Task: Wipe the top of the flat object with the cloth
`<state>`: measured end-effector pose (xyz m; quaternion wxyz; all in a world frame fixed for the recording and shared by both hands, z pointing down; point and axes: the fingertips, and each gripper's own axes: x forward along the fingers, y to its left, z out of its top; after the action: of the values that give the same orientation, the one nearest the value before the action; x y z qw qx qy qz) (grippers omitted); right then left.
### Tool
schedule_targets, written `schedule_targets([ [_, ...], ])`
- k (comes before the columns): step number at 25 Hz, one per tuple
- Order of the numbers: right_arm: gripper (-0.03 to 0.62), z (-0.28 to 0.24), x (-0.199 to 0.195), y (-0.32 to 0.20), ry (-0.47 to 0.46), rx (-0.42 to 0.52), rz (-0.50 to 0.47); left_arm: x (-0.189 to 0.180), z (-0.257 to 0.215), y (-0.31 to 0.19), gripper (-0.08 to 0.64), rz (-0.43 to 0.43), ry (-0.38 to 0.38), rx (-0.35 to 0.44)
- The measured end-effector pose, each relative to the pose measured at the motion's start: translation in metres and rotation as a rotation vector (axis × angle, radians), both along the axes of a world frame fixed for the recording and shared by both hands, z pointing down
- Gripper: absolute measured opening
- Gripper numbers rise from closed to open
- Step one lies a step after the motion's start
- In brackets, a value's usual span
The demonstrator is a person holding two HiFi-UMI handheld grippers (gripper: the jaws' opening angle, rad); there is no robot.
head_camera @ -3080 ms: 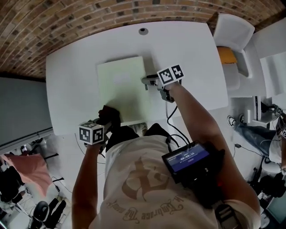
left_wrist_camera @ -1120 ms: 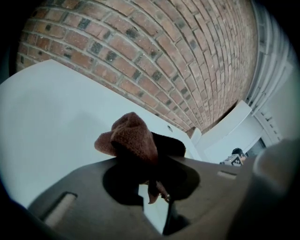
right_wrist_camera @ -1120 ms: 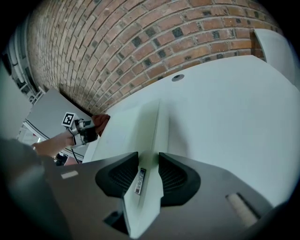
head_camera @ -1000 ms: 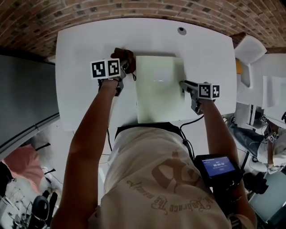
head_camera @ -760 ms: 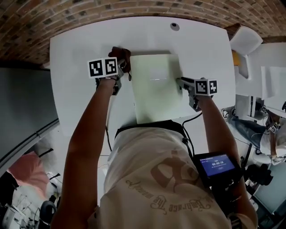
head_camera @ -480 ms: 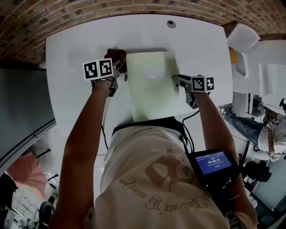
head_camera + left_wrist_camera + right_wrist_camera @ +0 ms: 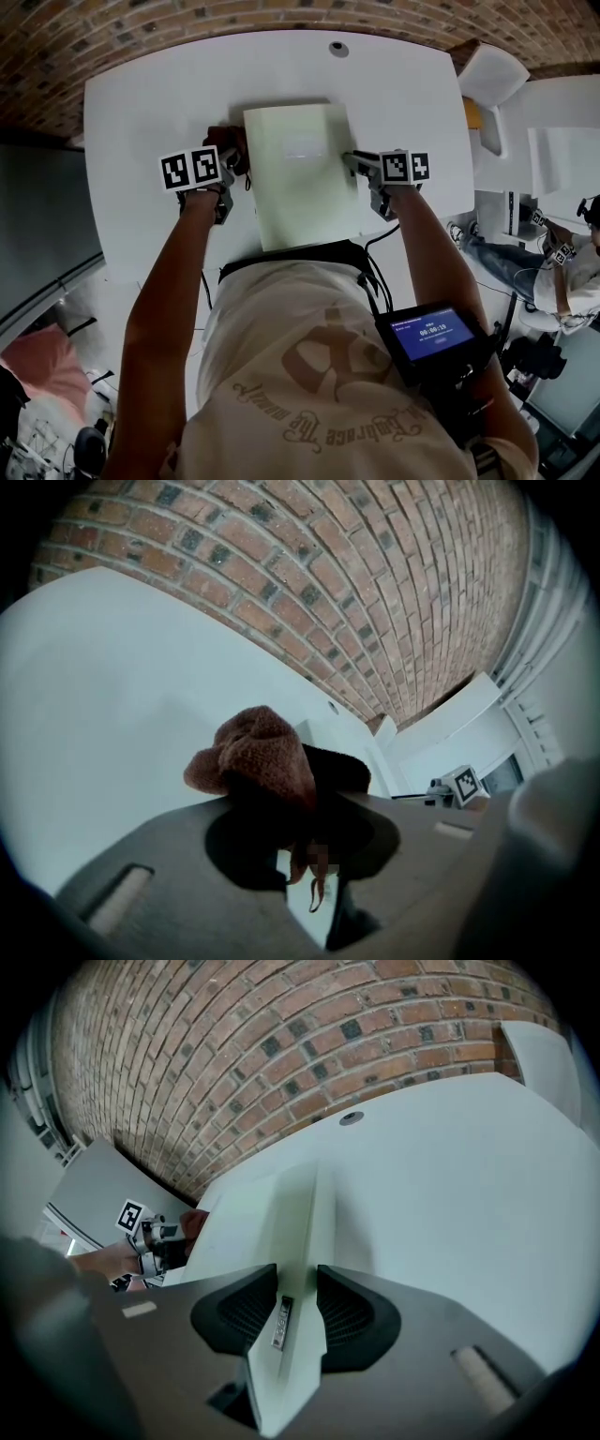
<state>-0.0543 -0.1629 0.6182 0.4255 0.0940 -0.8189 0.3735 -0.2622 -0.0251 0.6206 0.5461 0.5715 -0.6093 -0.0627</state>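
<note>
At the left, the table (image 7: 131, 122) lies bare and wide up to its edge. Our left gripper (image 7: 232, 161) is closed tight on the cloth (image 7: 230, 142), just beside the left edge of the board (image 7: 300, 178), near its far corner. The board lies mid-table. Our right gripper (image 7: 352, 161) is clamped on its right edge, and beyond it is a narrower bare strip. Since a second ago the cloth has come slightly toward us along the left edge, while the right gripper has stayed.

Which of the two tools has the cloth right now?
The left tool, its jaws shut on the brown cloth. The right tool instead clamps the right edge of the pale flat board.
</note>
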Motion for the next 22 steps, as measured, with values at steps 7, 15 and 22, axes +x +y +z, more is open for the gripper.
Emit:
schedule_targets([
  [7, 0.146, 0.000, 0.001, -0.002, -0.018, 0.006, 0.010, 0.022, 0.002, 0.019, 0.083, 0.029, -0.009, -0.010],
  [15, 0.146, 0.001, 0.002, -0.003, -0.021, 0.022, 0.029, 0.054, 0.002, 0.049, 0.083, 0.053, 0.010, -0.011],
  [22, 0.144, 0.000, 0.003, -0.003, -0.016, 0.031, 0.040, 0.082, 0.000, 0.074, 0.083, 0.097, 0.019, -0.006],
])
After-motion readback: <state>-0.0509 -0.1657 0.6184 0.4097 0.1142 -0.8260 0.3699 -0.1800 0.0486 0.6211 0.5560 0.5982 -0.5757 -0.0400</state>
